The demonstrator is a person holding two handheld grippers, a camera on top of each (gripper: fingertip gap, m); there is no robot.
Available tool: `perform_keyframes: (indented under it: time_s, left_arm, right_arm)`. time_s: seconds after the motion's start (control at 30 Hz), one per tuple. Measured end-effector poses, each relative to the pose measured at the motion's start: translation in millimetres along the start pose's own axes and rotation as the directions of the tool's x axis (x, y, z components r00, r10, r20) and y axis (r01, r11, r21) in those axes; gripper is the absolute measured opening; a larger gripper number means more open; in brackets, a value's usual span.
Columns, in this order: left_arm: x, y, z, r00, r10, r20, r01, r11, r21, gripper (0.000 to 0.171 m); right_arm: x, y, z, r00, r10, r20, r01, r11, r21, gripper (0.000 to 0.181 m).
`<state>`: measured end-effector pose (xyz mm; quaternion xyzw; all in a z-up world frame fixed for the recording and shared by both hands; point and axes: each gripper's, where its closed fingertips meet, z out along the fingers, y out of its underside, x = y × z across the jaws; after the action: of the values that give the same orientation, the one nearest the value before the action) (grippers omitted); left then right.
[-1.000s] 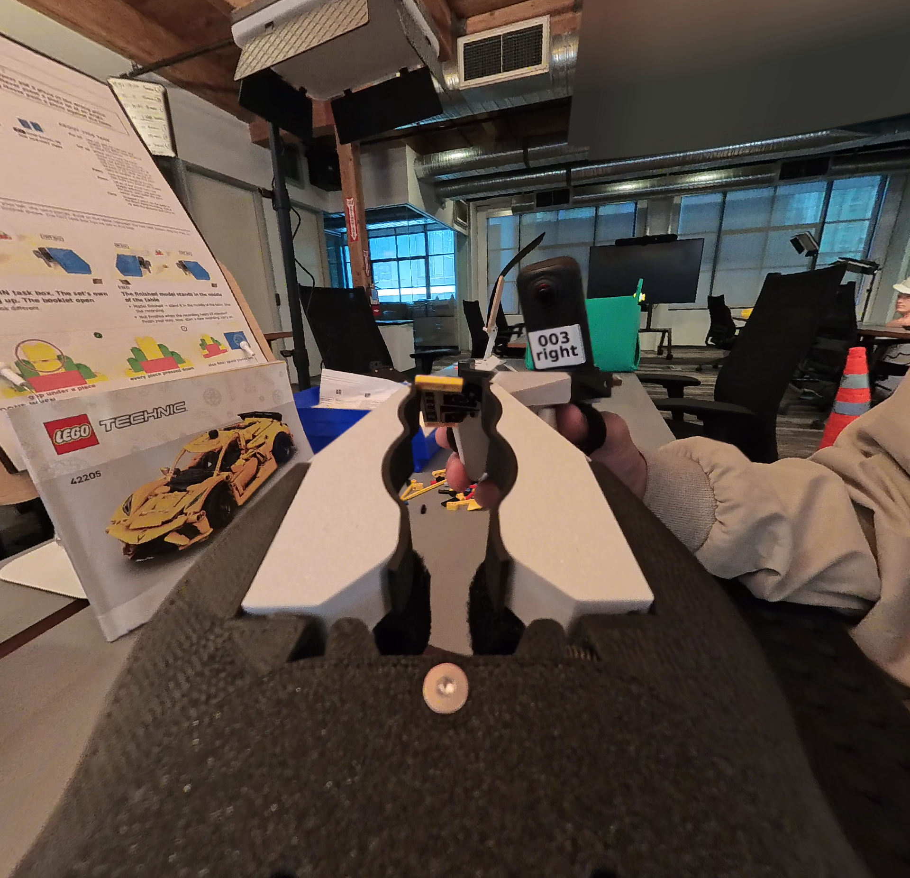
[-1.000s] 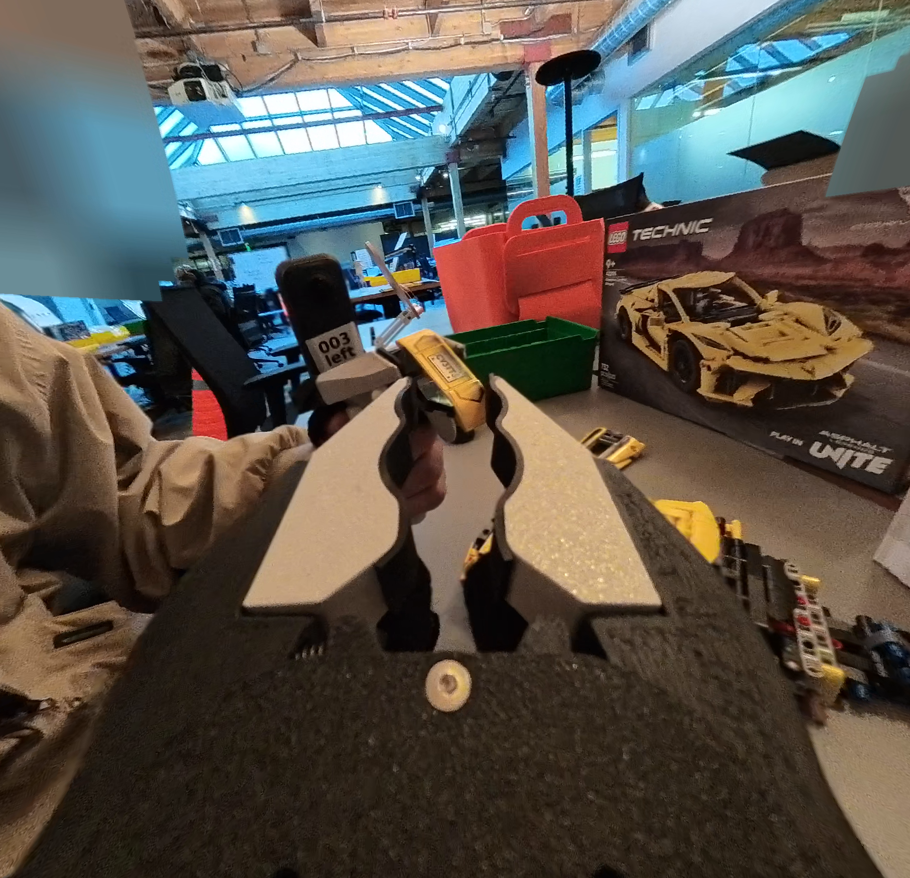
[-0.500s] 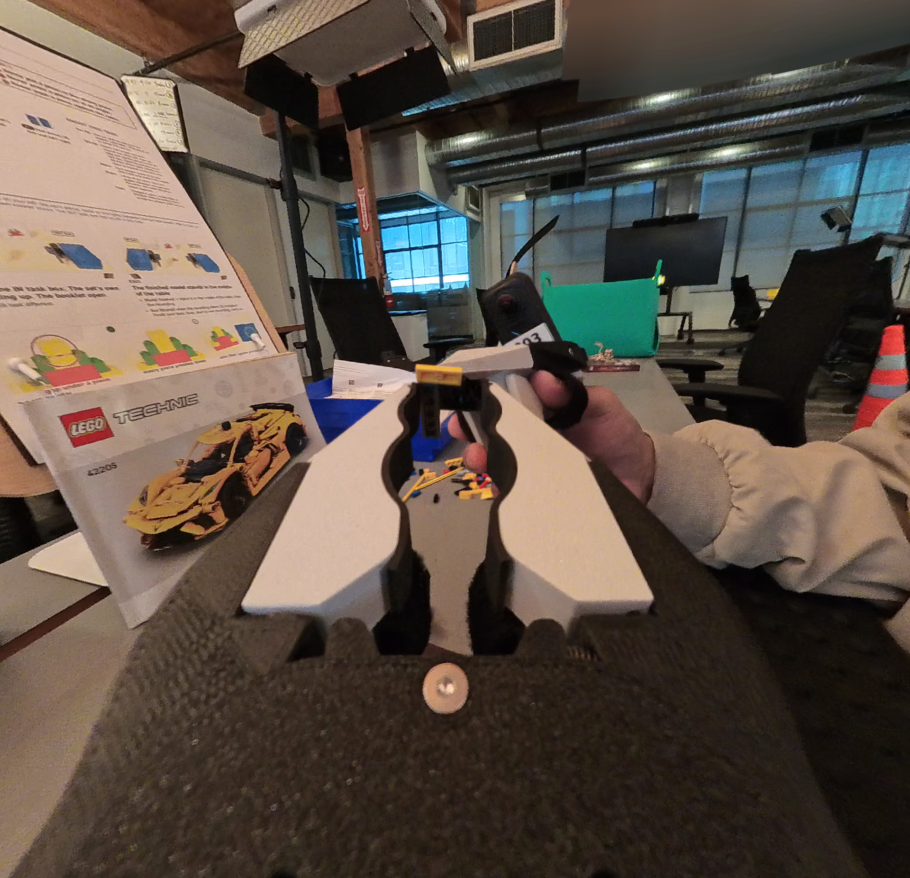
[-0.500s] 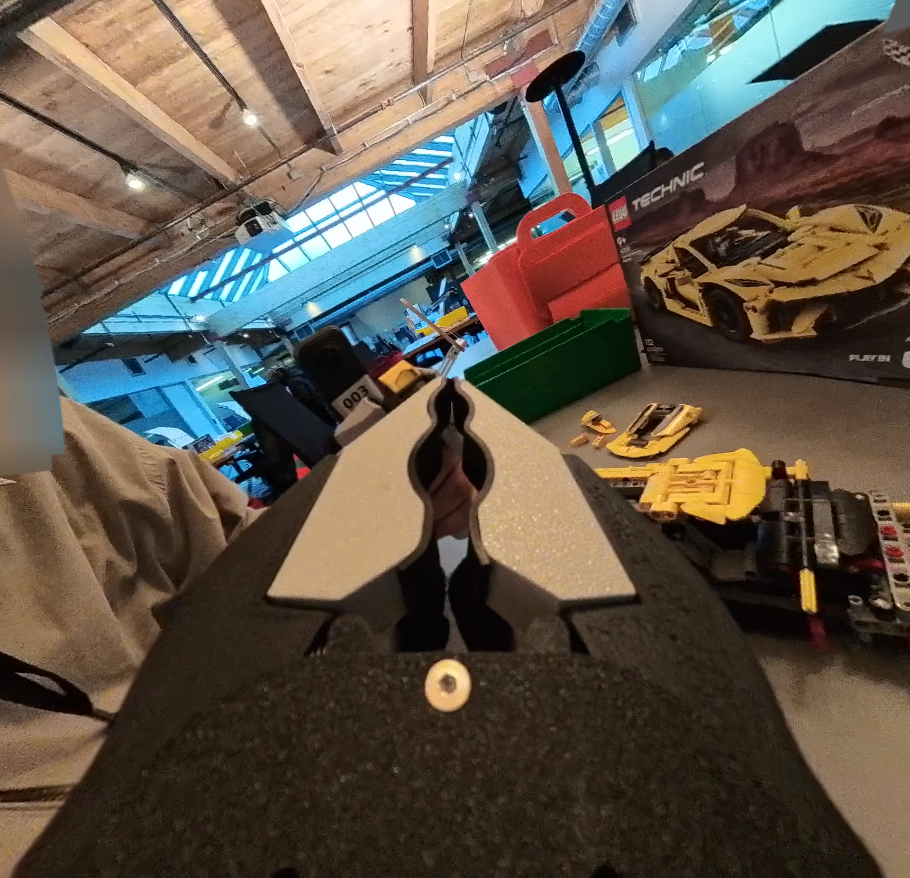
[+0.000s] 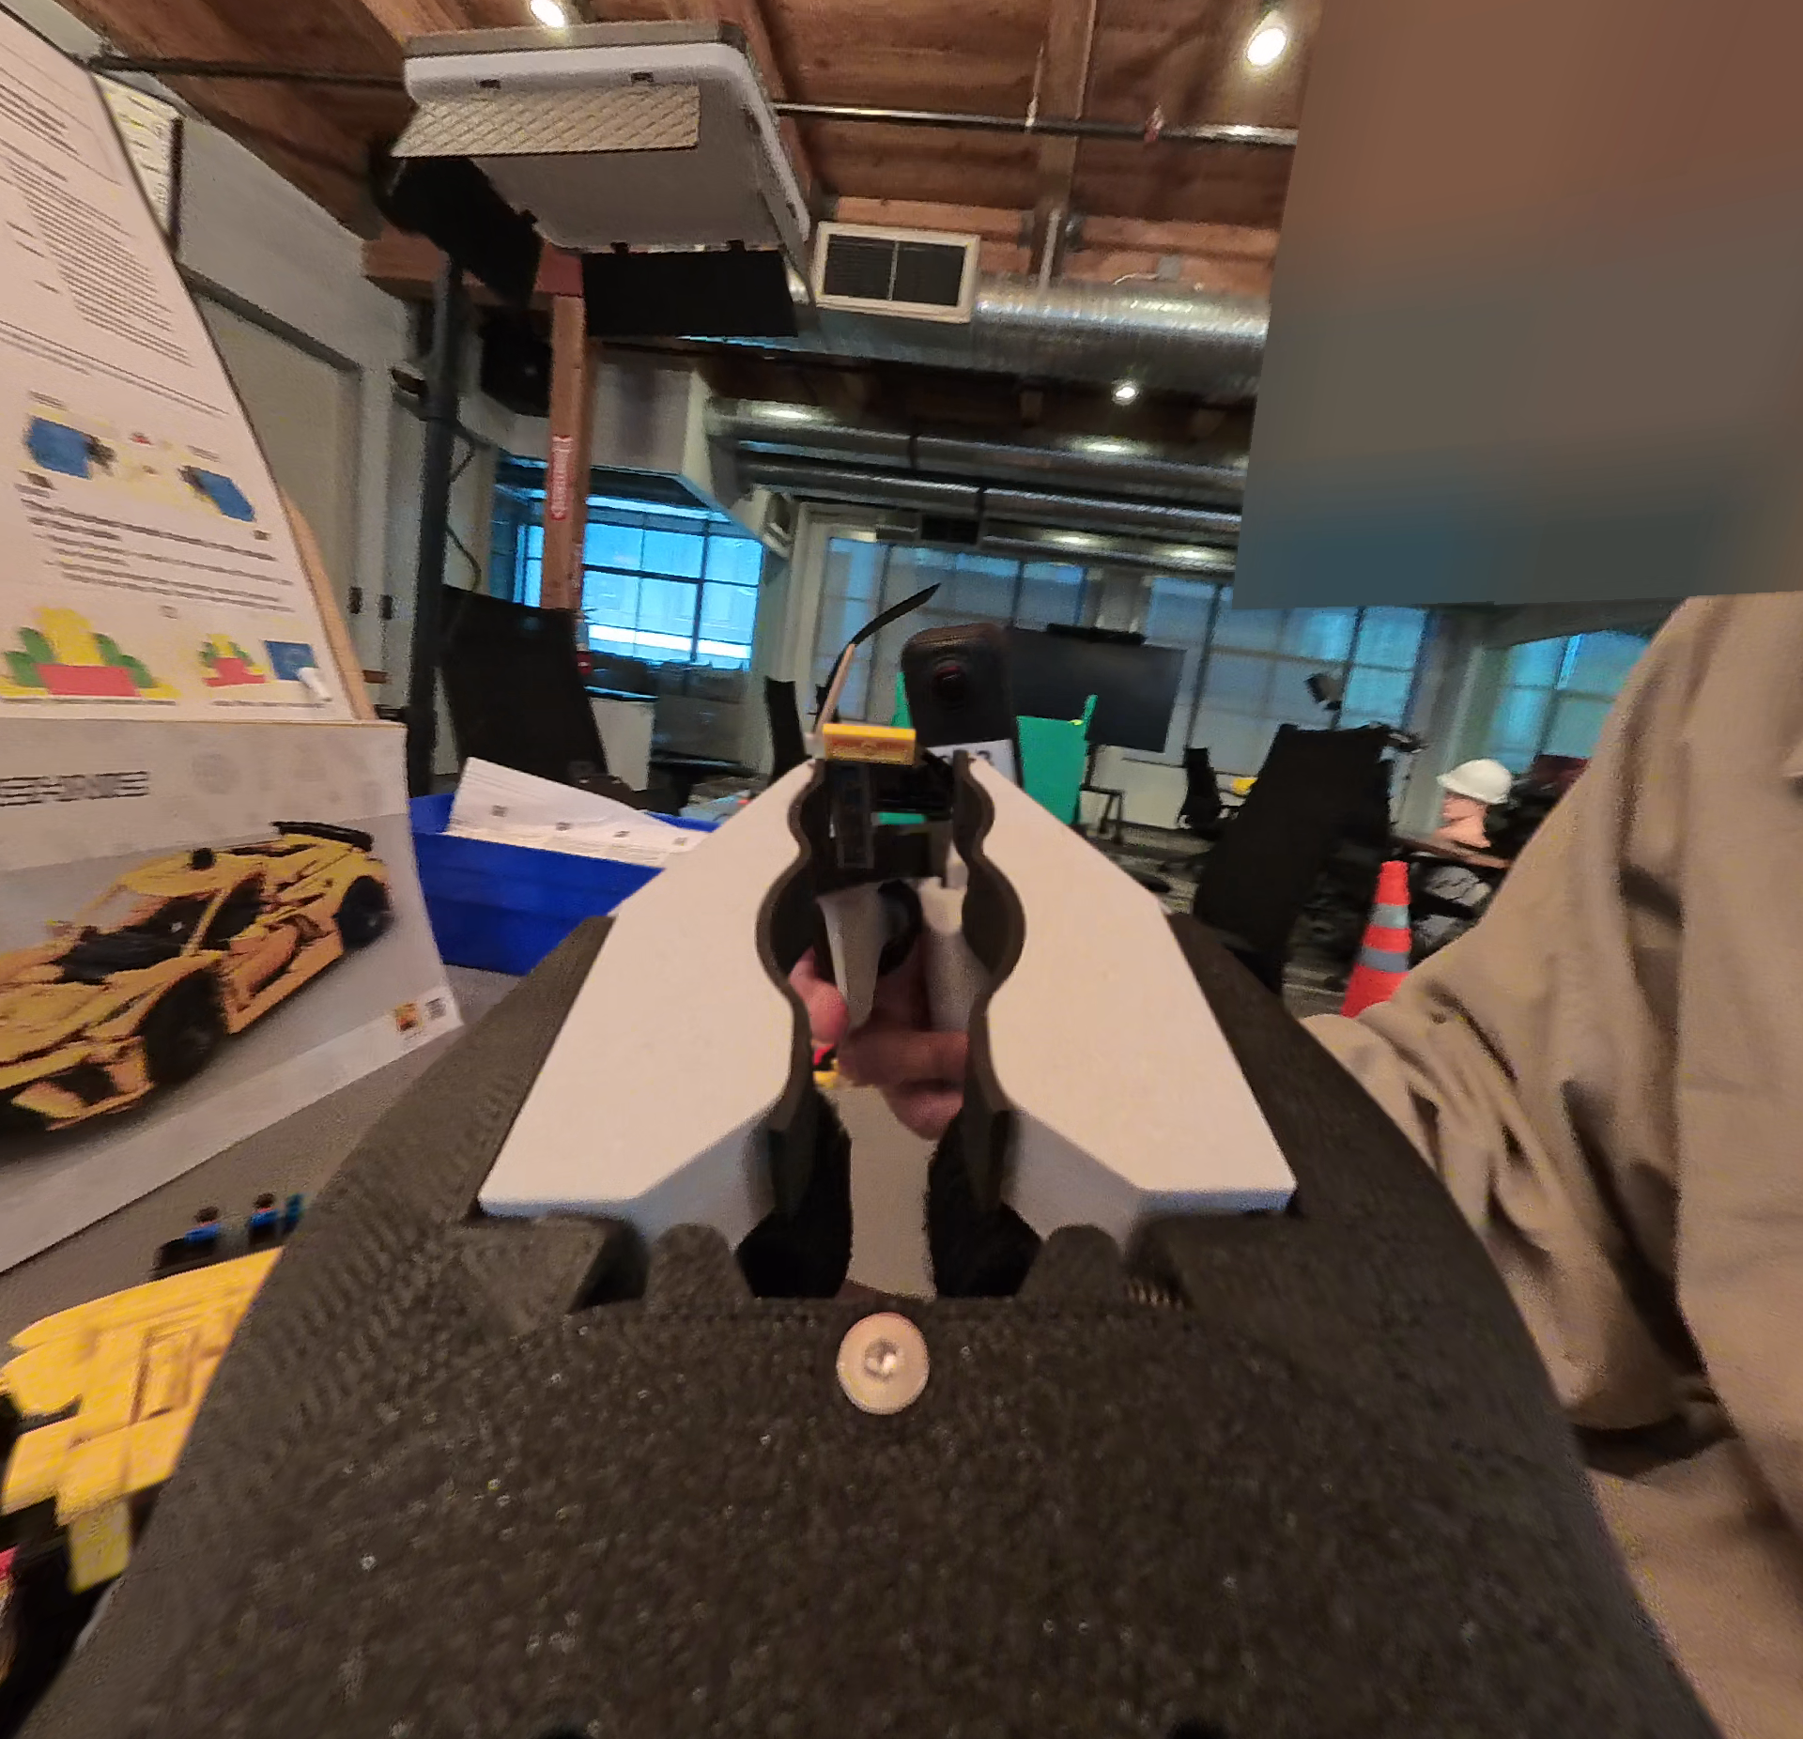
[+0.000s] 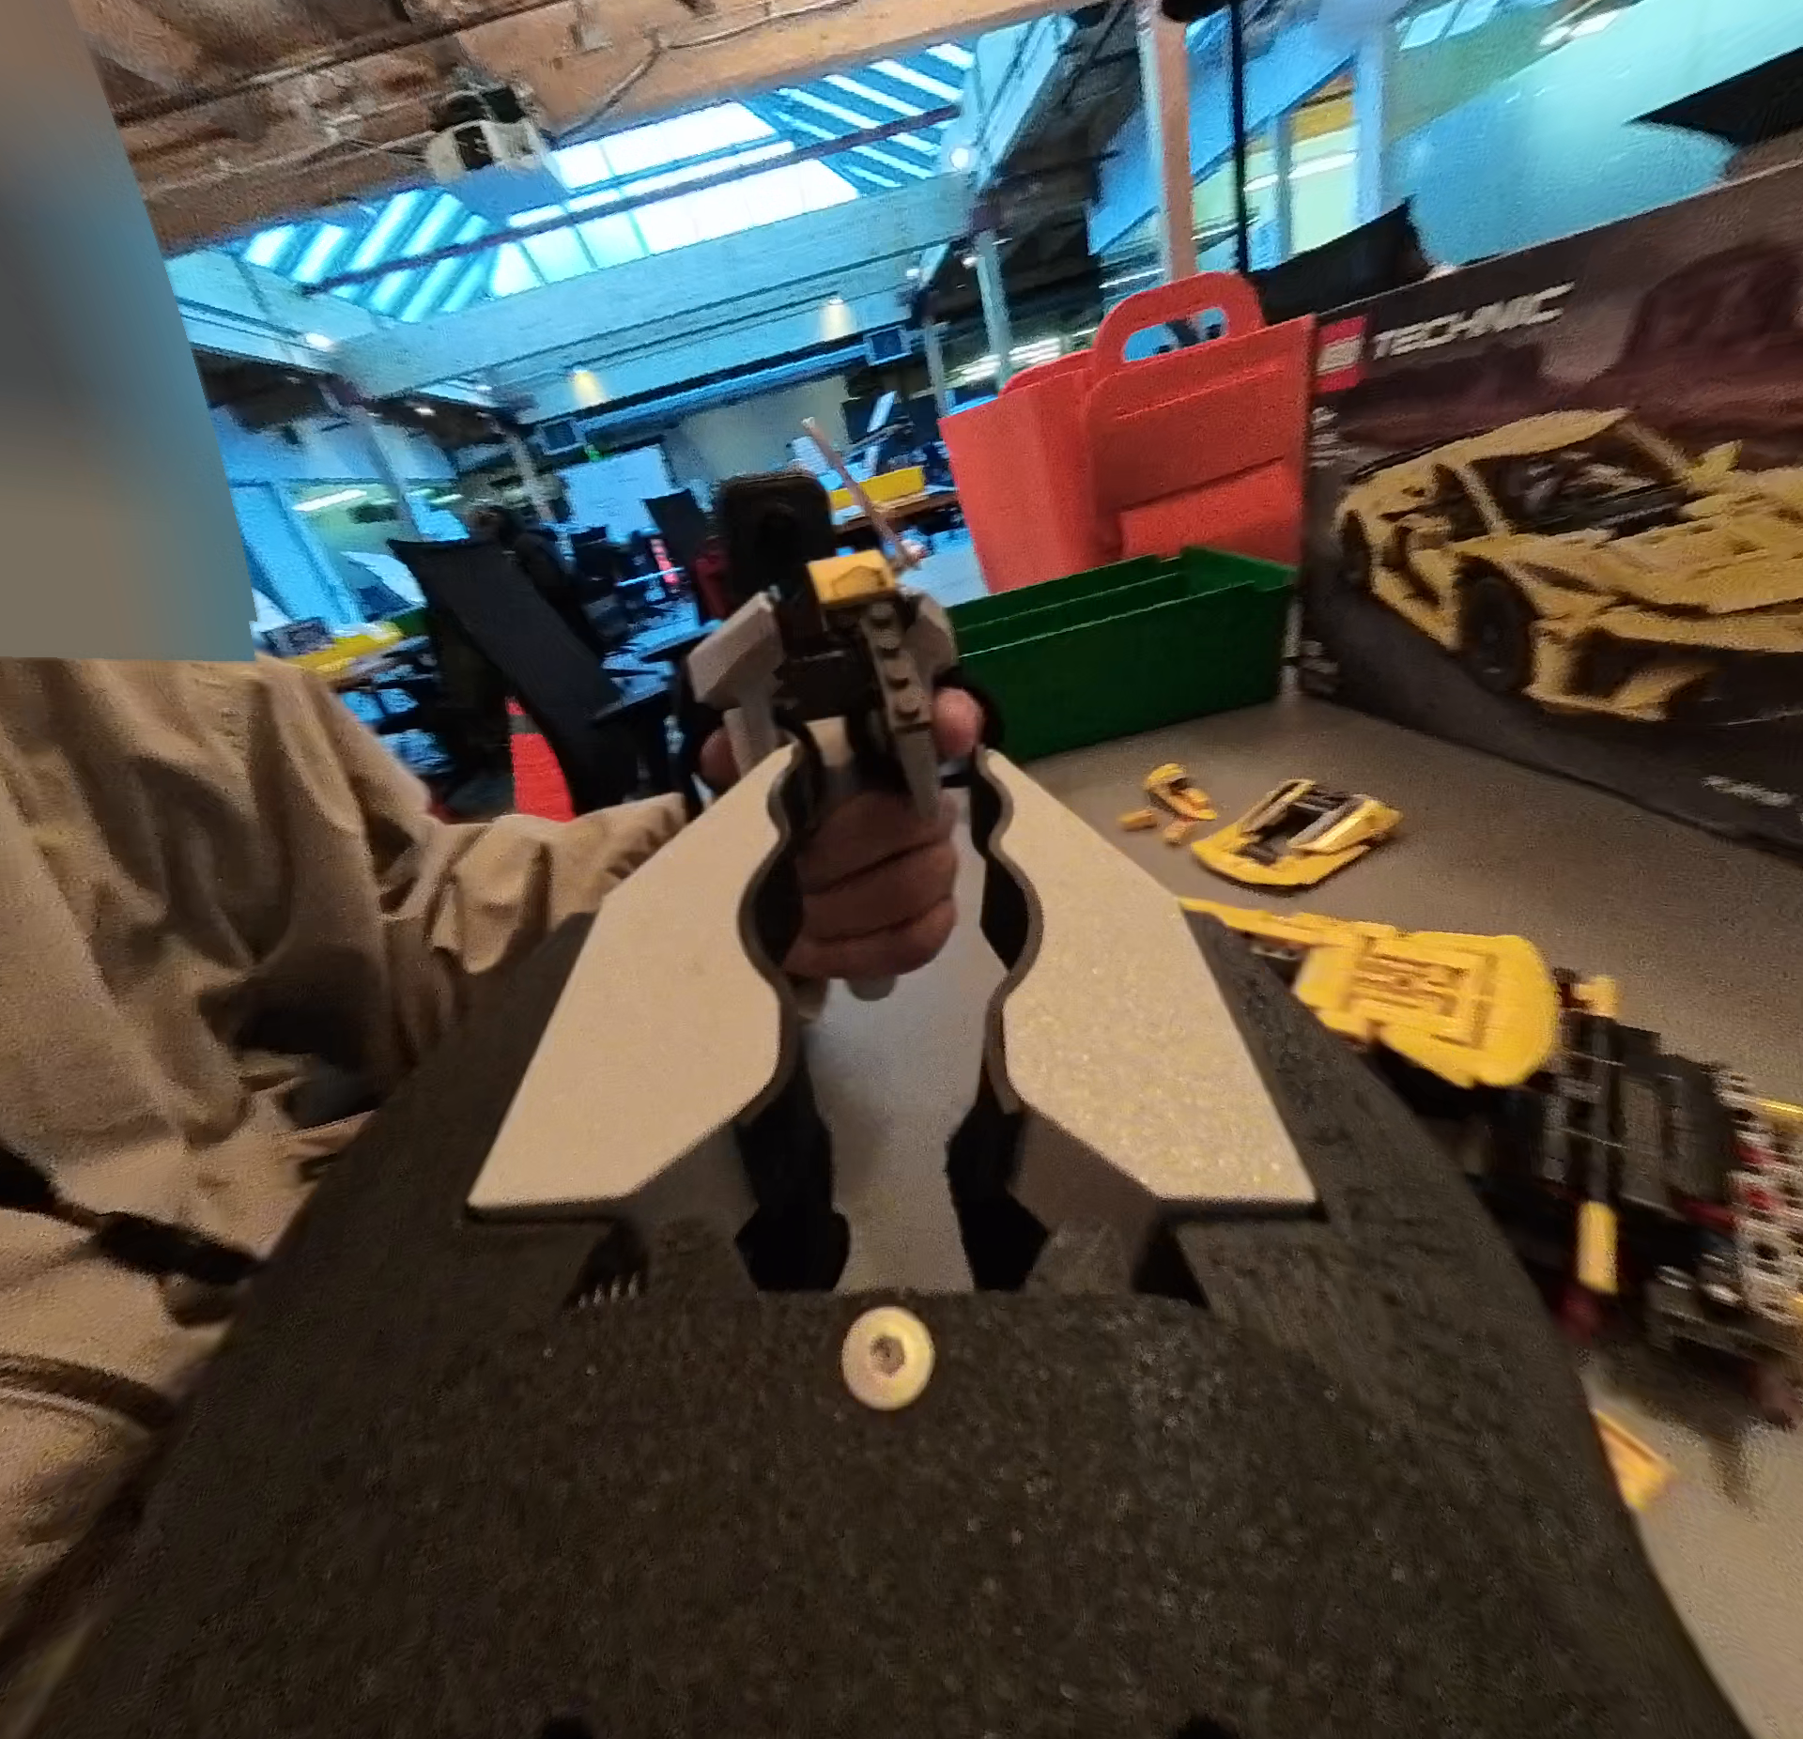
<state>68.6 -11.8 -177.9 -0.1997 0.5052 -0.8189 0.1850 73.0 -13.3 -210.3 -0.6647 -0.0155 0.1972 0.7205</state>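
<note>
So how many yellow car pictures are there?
2: one on the booklet beside the blue bin, one on the big box beside the green bin. More may be hidden.

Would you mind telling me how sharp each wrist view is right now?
Left wrist view: the left gripper is crisp, the propped booklet soft, straight lines bend at the edges. Right wrist view: motion blur smears the yellow model car and the big box; the right gripper is fairly sharp.

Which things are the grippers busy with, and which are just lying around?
Busy with:
- left gripper, shut on the small black-and-yellow brick assembly
- right gripper, open, close to it

Lying about:
- yellow brick car panel
- half-built black-and-yellow brick chassis
- green plastic bin
- blue plastic bin
</note>
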Motion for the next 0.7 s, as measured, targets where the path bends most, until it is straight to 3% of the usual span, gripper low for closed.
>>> perform_keyframes:
  time_s: [0.13,0.3,0.4,0.5,0.6,0.7]
  left_arm:
    - [23,-4,-2,0.984,-0.076,-0.164,0.077,0.997,-0.003,0.024]
    - [46,2,-4,0.949,-0.11,-0.295,0.1,0.994,-0.048,0.023]
    - [54,11,-1,0.942,-0.101,-0.321,0.078,0.993,-0.086,0.023]
    - [59,14,-2,0.928,-0.12,-0.352,0.086,0.99,-0.109,0.024]
    - [64,16,-2,0.922,-0.114,-0.369,0.078,0.991,-0.11,0.024]
    - [51,17,1,0.946,-0.132,-0.296,0.103,0.989,-0.109,0.024]
  right_arm:
    - [-34,-6,0,0.937,0.214,0.277,-0.225,0.974,0.009,0.019]
    - [-49,-16,-3,0.827,0.351,0.438,-0.393,0.92,0.005,0.017]
    - [-55,-5,1,0.786,0.406,0.466,-0.419,0.904,-0.081,0.008]
    - [-59,0,-1,0.813,0.367,0.452,-0.361,0.927,-0.103,0.006]
    - [-64,2,-2,0.79,0.381,0.481,-0.371,0.921,-0.121,0.005]
    - [-48,3,-2,0.87,0.3,0.392,-0.293,0.953,-0.08,0.005]
